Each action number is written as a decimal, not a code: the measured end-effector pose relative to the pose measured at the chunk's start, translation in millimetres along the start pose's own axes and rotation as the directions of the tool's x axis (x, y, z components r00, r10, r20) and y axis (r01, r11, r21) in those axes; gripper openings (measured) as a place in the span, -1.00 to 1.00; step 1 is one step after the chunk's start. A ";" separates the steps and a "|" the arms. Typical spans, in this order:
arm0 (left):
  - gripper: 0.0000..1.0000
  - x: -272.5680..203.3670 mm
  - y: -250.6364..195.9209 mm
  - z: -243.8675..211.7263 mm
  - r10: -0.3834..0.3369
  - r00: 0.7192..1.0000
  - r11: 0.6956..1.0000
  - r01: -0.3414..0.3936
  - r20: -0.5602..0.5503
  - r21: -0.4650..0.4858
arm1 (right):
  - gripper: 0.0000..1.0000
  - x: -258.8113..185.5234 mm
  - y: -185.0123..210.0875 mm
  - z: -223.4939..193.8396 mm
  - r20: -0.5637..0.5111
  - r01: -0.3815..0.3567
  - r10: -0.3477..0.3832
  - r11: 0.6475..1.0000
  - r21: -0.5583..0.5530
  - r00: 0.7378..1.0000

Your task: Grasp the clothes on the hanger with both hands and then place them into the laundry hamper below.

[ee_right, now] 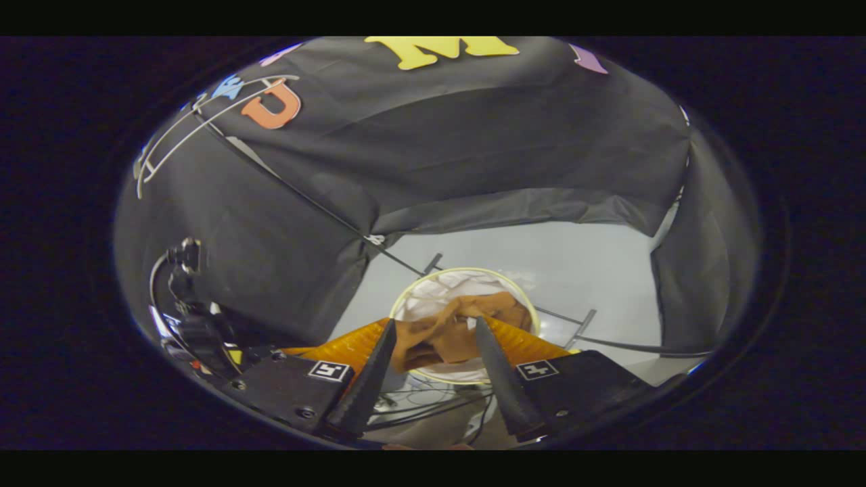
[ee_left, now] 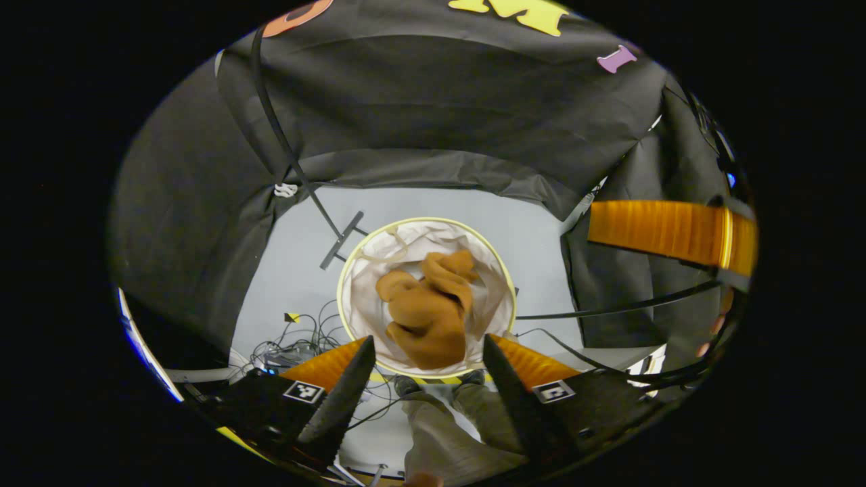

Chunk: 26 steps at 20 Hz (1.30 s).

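Booth is sitting dim; grey floor (ee_left: pixel 433 210) is catching the brightest light, seemingly from overhead. Fisheye is bending the edges hard. Right gripper view is looking softer, slightly blurred; hamper (ee_right: pixel 406 287) rim glaring faintly.

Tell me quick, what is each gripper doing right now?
Left gripper: open, holding nothing; the crumpled orange-brown cloth garment lies below in the round white fabric hamper.
Right gripper: open, holding nothing, above the same hamper.
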<state>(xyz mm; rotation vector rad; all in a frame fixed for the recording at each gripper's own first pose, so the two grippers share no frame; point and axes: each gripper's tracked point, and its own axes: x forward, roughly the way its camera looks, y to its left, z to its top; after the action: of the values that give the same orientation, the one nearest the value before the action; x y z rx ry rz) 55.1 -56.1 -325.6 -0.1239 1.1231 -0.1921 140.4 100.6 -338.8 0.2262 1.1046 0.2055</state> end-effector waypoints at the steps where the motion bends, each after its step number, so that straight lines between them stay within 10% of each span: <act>1: 1.00 -0.1 0.9 2.8 0.012 1.000 1.000 -0.012 0.006 -0.002 | 0.51 -2.0 -2.0 -0.7 0.007 0.001 -0.001 1.000 -0.002 1.000; 19: 1.00 -136.4 4.1 46.0 0.062 0.954 0.998 -0.054 0.292 -0.036 | 0.78 -152.7 6.6 11.5 0.309 0.114 -0.077 0.988 -0.102 0.948; 26: 0.94 -196.7 -7.1 60.6 0.049 0.898 0.999 -0.036 0.438 -0.038 | 0.78 -230.4 8.8 25.9 0.495 0.153 -0.064 0.978 -0.141 0.866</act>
<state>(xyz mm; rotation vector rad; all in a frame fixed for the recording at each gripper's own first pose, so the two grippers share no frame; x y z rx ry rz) 26.9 -20.6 -124.6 -0.1594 0.6758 -0.1008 63.0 43.7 -127.6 0.0486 0.5854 0.1323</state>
